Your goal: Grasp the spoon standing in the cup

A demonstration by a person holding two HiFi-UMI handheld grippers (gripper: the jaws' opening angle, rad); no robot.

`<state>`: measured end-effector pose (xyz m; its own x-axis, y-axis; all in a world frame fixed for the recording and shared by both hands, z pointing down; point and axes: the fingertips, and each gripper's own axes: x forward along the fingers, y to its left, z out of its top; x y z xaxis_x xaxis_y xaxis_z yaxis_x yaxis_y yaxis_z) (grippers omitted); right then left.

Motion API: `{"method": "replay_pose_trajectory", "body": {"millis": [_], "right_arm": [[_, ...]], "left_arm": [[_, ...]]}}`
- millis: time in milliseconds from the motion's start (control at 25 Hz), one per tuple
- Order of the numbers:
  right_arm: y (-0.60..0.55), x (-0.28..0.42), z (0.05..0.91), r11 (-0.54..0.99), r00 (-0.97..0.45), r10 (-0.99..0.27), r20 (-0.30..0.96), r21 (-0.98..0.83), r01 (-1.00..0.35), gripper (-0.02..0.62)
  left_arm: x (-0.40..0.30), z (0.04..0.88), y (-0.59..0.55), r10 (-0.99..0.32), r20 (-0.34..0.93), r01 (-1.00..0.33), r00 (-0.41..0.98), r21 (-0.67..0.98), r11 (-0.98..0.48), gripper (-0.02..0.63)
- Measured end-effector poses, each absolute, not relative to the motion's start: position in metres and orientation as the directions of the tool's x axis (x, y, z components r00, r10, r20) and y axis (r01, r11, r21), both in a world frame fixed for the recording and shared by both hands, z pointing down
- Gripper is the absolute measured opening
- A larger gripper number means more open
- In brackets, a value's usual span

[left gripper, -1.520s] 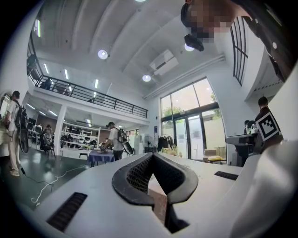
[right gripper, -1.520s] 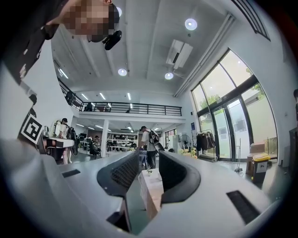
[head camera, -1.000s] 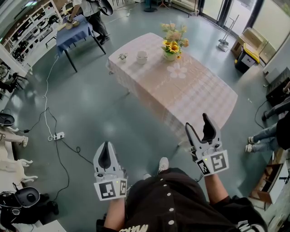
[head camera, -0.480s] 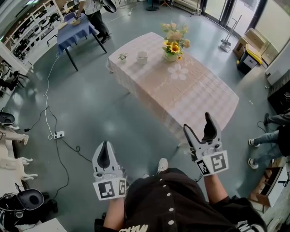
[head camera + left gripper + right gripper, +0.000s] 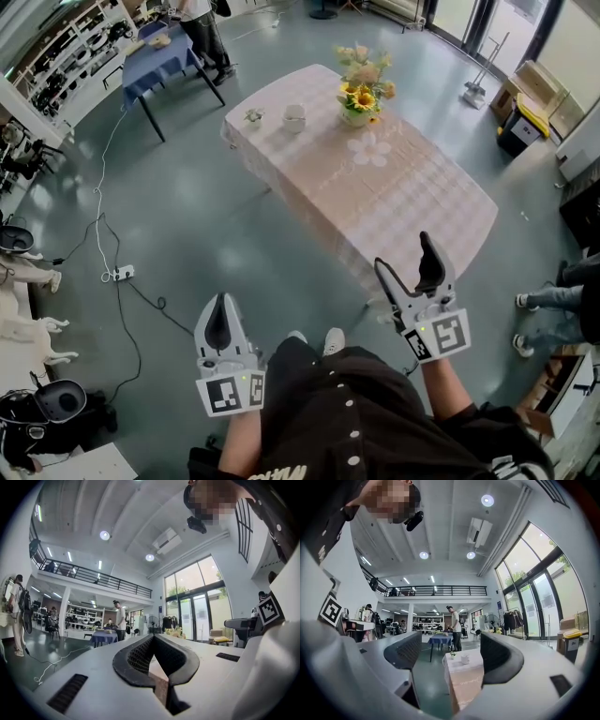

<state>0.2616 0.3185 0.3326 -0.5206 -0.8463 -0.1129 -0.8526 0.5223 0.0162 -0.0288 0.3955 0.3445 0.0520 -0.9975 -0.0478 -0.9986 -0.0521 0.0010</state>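
Note:
A white cup [image 5: 294,117] stands near the far left corner of the pink checked table [image 5: 412,202]. It is too small to make out a spoon in it. In the right gripper view the cup [image 5: 464,659] shows far off between the jaws. My right gripper [image 5: 404,254] is held open in front of the table's near end; its jaws have just been opening, with nothing between them. My left gripper [image 5: 219,306] hovers over the bare floor, shut and empty, its pads meeting in the left gripper view [image 5: 153,638]. Both grippers are far from the cup.
A vase of sunflowers [image 5: 359,94] and a tiny potted plant [image 5: 253,116] share the table with the cup. A blue table [image 5: 159,58] with a person [image 5: 202,23] beside it stands at the back left. Cables and a power strip [image 5: 120,274] lie on the floor at left. Someone's legs [image 5: 548,300] are at right.
The right jaws have spread wider. Both grippers have crept forward, and the table sits slightly nearer. The legs at the right edge have shifted.

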Motion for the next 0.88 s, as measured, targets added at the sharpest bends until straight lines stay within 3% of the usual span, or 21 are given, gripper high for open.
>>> {"method": "replay_pose_trajectory", "body": {"millis": [880], "right_arm": [[0.242, 0.231, 0.343, 0.532, -0.532, -0.843, -0.075, 0.028, -0.847, 0.371]], "left_arm": [[-0.06, 0.359, 0.319, -0.998, -0.035, -0.998, 0.051, 0.018, -0.052, 0.017]]}}
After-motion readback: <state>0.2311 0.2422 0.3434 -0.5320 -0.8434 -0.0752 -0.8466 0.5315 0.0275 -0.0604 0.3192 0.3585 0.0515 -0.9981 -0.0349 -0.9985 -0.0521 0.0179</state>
